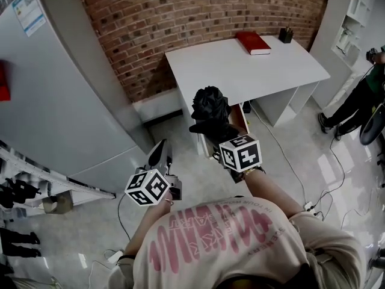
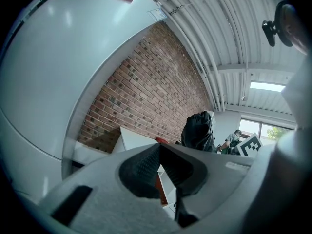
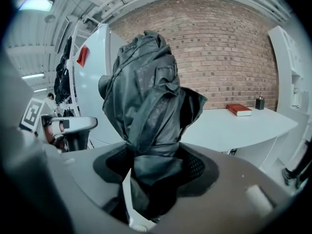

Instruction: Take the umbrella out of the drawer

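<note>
It looks like an office or a lab room: a brick wall [image 1: 180, 17], a white desk [image 1: 240, 71] with a red book [image 1: 253, 43], white shelves [image 1: 355, 17], cables [image 1: 283, 155] on the floor [image 1: 198, 179].

No wording is legible: the pink print [image 1: 204, 236] on the person's beige shirt [image 1: 301, 245] and the small label [image 1: 29, 11] on the tall grey cabinet [image 1: 66, 101] are unreadable.

White desk [image 1: 240, 71], top mostly bare: red book [image 1: 252, 42] flat at the far edge, small dark pot [image 1: 286, 35] just right of it. Under the desk's near edge, drawer [image 1: 243, 117] pulled open. Pale floor [image 1: 180, 152] around the desk, thin cable [image 1: 289, 161] trailing along its right side.
</note>
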`<state>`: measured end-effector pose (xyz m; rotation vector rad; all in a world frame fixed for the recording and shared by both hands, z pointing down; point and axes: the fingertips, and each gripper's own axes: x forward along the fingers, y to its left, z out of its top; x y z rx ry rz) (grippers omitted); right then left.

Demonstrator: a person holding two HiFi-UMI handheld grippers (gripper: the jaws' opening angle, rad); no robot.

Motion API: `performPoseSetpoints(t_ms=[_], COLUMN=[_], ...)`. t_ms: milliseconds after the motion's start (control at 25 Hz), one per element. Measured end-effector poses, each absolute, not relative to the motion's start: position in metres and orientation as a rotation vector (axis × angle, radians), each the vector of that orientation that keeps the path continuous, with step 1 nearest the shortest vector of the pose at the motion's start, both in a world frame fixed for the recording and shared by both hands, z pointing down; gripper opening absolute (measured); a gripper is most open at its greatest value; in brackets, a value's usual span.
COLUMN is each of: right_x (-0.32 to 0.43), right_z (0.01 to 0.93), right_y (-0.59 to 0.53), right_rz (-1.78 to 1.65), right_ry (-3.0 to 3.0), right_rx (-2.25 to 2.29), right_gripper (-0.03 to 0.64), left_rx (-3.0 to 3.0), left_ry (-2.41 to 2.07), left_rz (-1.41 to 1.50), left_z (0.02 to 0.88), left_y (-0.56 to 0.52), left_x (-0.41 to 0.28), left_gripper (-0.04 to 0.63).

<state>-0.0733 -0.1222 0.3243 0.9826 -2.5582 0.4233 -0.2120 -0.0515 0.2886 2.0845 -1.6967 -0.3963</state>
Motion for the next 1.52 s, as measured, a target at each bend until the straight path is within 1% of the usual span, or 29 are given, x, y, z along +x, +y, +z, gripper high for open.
performPoseSetpoints(t_ms=[280, 560, 920, 1160, 1520], right_x=[-0.052, -0.026, -0.006, 0.009, 0.009], right_z=[0.298, 0.273, 0.244, 0.259, 0.273], right_y=[-0.14, -0.163, -0.174, -0.176, -0.179], right_rz=[0.493, 0.458, 0.479, 0.548, 0.577], right_ry=[-2.615, -2.693, -2.822, -2.808, -2.764], right_rx=[0.872, 0.806, 0.752, 0.761, 0.803], right_gripper=[0.278, 0.279, 0.284, 0.285, 0.284], left_rx=[2.057, 2.055, 2.048, 2.054, 2.048], left_ry=[-1.73, -1.762, -1.808, -1.823, -1.809], left_rz=[-0.419, -0.447, -0.456, -0.433, -0.394], left_z=[0.273, 0.261, 0.254, 0.252, 0.258], left_y=[-0.079, -0.098, -0.108, -0.115, -0.115], left_x=[-0.169, -0.131, -0.109, -0.101, -0.109], left_gripper=[0.005, 0.005, 0.003, 0.004, 0.004])
